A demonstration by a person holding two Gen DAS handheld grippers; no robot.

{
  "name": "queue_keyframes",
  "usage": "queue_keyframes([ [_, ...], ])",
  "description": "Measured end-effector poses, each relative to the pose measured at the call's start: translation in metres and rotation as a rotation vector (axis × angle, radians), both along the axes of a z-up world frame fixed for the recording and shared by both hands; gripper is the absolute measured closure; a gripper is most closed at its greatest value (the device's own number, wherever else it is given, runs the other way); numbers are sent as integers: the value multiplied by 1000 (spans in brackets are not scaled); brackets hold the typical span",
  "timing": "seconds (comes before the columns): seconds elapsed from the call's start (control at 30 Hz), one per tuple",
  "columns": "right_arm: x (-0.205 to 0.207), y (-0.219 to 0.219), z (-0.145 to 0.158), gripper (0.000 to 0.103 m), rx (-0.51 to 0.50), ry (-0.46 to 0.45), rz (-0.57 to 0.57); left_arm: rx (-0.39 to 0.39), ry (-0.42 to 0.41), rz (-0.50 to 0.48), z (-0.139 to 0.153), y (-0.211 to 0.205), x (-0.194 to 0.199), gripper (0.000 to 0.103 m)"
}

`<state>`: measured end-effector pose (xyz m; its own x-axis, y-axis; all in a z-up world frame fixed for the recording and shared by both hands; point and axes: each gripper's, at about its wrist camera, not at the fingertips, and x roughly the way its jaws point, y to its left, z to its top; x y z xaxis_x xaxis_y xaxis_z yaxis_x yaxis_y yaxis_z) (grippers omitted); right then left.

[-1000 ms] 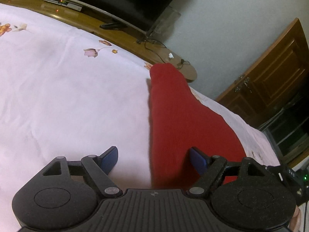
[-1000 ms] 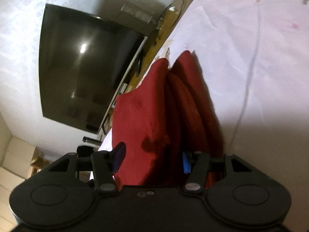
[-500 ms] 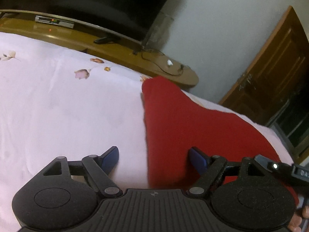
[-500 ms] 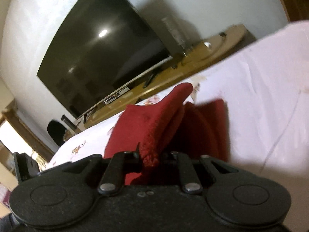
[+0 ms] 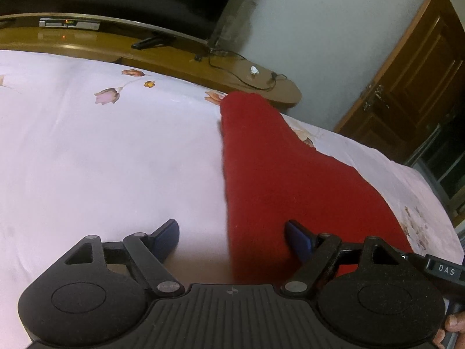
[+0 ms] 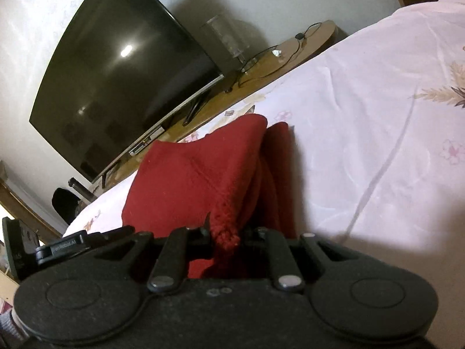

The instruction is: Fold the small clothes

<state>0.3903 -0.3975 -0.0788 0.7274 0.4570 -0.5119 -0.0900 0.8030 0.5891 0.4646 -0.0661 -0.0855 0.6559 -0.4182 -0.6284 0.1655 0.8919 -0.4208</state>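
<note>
A small red garment [image 5: 276,180] lies on a bed with a pale pink floral sheet [image 5: 101,160]. My left gripper [image 5: 232,234] is open, its blue pads spread, with the garment's near left edge lying between them. In the right wrist view my right gripper [image 6: 225,237] is shut on a bunched edge of the red garment [image 6: 197,180] and holds that layer lifted above a lower red layer on the sheet [image 6: 363,145]. The right gripper's pads are hidden by the cloth.
A wooden TV bench [image 5: 174,58] with a large dark television [image 6: 122,87], a set-top box [image 5: 69,23] and cables runs along the bed's far edge. A wooden door [image 5: 415,81] stands at the right. The other gripper's body [image 6: 43,250] shows at the left.
My right gripper closed on the garment's edge and lifted it, tilting toward level. My left gripper stayed open and shifted slightly; the garment's right part spread wider in its view.
</note>
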Motion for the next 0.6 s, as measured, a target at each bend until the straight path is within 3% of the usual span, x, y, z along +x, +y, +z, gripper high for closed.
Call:
queue_keyframes([
  [0.13,-8,-4,4,89,16,-22,-6,16,-35,-4,5,-3,0,23],
  [0.23,-12,-4,5,88,-7,-30,1,52,-1,-10,-2,-9,10,22],
  [0.3,-4,-9,-9,87,34,4,-3,80,9,-23,6,-11,13,22],
  [0.4,-5,-23,0,74,99,-39,-35,70,-55,-24,21,-4,9,22],
  [0.43,-7,-30,4,65,97,-74,-61,52,-69,-19,25,0,12,22],
  [0.6,19,-53,11,63,124,-111,-109,-4,-59,10,21,4,36,22],
])
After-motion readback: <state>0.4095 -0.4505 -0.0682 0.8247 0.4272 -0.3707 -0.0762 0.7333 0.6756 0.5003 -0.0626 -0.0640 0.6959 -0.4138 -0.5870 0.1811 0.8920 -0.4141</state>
